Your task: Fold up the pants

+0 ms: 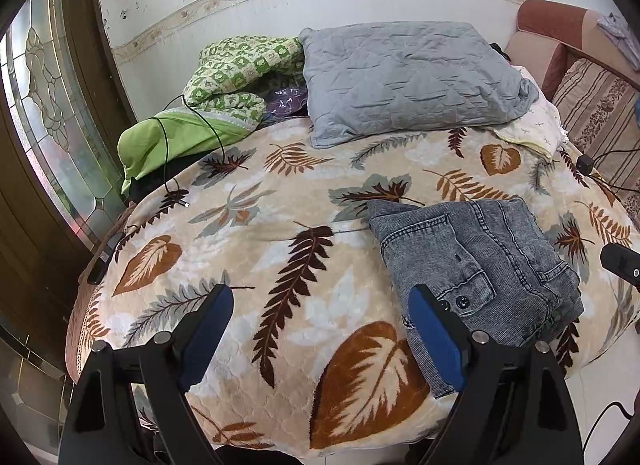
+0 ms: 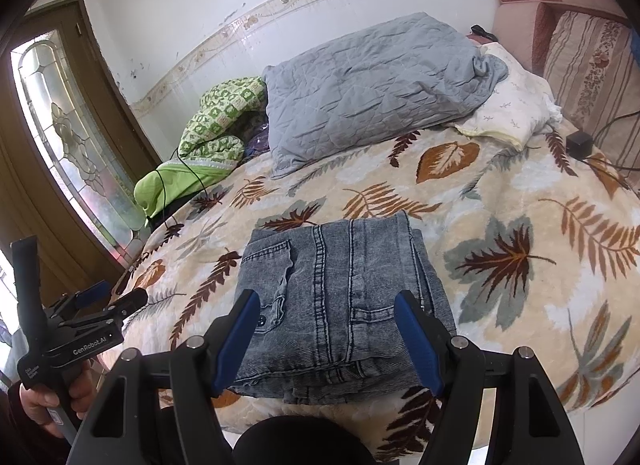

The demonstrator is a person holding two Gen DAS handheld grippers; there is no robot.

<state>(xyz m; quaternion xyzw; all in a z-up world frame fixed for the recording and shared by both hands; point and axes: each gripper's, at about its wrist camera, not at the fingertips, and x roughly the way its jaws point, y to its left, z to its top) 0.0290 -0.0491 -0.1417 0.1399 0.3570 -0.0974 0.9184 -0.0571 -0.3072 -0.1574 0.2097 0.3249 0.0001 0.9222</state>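
Note:
Grey washed-denim pants (image 2: 340, 257) lie folded into a compact stack near the front edge of a bed covered by a leaf-print blanket (image 2: 520, 193). My right gripper (image 2: 327, 299) hovers open just over the stack's near end, blue pads spread to either side and nothing pinched. In the left wrist view the pants (image 1: 480, 261) sit to the right, and my left gripper (image 1: 320, 297) stands open over bare blanket (image 1: 280, 201) beside them, its right finger next to the stack's left edge. The left gripper (image 2: 116, 297) also shows in the right wrist view, held by a hand (image 2: 40, 401).
A grey quilted pillow (image 1: 408, 73), a green patterned quilt (image 1: 224, 81) and a cream pillow (image 2: 512, 109) lie at the back by the wall. A black cable (image 1: 172, 153) trails over the left side. A black charger (image 2: 579, 143) sits at the right, beside a striped cushion (image 2: 588, 65). A glazed door (image 1: 48, 105) stands left.

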